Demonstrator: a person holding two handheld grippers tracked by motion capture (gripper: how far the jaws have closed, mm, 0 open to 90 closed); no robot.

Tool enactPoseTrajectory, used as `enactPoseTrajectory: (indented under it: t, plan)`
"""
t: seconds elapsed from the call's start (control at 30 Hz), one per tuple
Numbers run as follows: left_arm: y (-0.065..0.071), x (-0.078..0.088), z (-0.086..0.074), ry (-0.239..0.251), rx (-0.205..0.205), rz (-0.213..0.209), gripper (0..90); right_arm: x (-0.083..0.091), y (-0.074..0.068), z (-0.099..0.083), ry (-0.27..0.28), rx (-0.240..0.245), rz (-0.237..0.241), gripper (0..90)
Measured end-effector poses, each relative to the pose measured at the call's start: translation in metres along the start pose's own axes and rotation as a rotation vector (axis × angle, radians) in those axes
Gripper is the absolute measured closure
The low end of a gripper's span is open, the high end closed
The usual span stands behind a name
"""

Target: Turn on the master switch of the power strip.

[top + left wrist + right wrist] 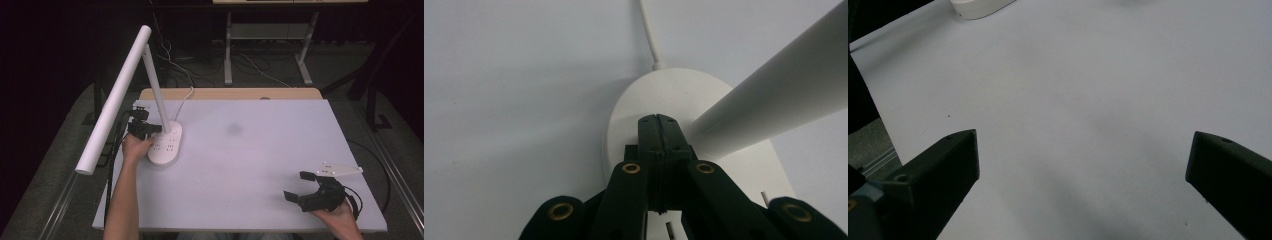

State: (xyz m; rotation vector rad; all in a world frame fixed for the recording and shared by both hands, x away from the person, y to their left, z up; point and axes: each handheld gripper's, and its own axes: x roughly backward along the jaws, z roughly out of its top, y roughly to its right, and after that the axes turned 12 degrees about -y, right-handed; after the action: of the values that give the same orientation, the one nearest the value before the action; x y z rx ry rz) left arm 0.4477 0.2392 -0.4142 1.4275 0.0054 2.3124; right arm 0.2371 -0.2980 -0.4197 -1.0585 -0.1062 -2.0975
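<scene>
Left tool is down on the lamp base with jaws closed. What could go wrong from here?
1. The left tool presses on the lamp base near its edge; pushing could tip the lamp, whose long head overhangs the table.
2. The cord behind could snag.
3. The right tool is open, too far away to steady it.

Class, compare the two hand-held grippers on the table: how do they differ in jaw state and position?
The left hand-held gripper has its jaws pressed together, tips over the white lamp base beside the lamp's stem; the right hand-held gripper has its jaws spread wide over bare table, holding nothing. The left sits at the table's left side, the right near the front right corner. Both are black and held in a hand.
</scene>
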Motion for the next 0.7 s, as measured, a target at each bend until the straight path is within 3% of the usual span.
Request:
enactPoseTrajectory:
  t: [0.43, 0.63, 0.7]
  plan:
    - [-0.004, 0.005, -0.009, 0.048, 0.021, -0.024, 89.9, -0.001, -0.001, 0.000, -0.002, 0.001, 0.002, 0.1]
    - [-0.001, 0.015, -0.010, 0.091, 0.020, -0.022, 86.9, -0.001, 0.000, 0.000, -0.001, 0.001, 0.000, 0.1]
    - [0.001, 0.021, -0.013, 0.106, 0.039, -0.030, 86.9, -0.001, 0.000, 0.000, 0.002, -0.002, 0.000, 0.1]
